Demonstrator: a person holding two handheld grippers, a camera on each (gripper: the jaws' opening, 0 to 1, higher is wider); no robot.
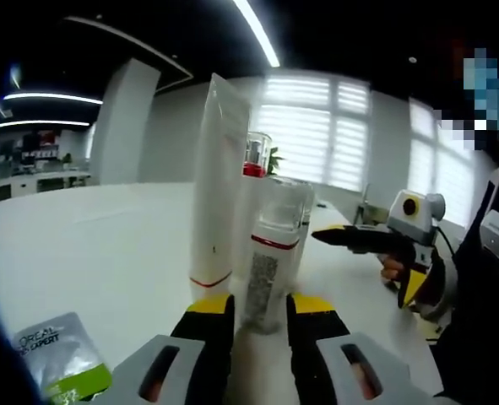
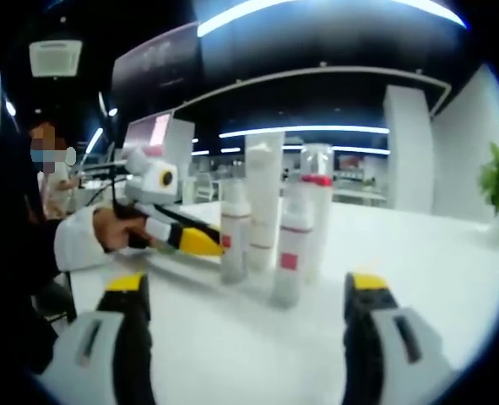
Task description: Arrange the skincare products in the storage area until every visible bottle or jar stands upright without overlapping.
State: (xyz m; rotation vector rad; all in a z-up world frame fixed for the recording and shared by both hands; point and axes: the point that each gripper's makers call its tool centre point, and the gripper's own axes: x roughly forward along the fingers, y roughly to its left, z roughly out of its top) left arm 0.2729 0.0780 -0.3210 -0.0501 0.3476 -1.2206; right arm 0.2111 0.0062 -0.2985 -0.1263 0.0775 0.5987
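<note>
Left gripper view, tongs: the left tongs [image 1: 259, 314] sit low on the white desk [image 1: 105, 245], jaws parted narrowly around the foot of a clear bottle [image 1: 270, 261]; whether they press it I cannot tell.
Left gripper view, products: a tall white tube [image 1: 219, 194] stands upright just left of that bottle, a red-capped bottle [image 1: 256, 156] behind them.
Left gripper view, elsewhere: a sachet [image 1: 59, 359] lies flat at lower left; the right tongs [image 1: 325, 237] point in from the right.
Right gripper view, tongs: the right tongs [image 2: 245, 316] are spread wide, holding nothing.
Right gripper view, products: four upright containers cluster ahead, apart from these jaws; the left tongs [image 2: 211, 245] reach the leftmost small bottle [image 2: 234, 232].
</note>
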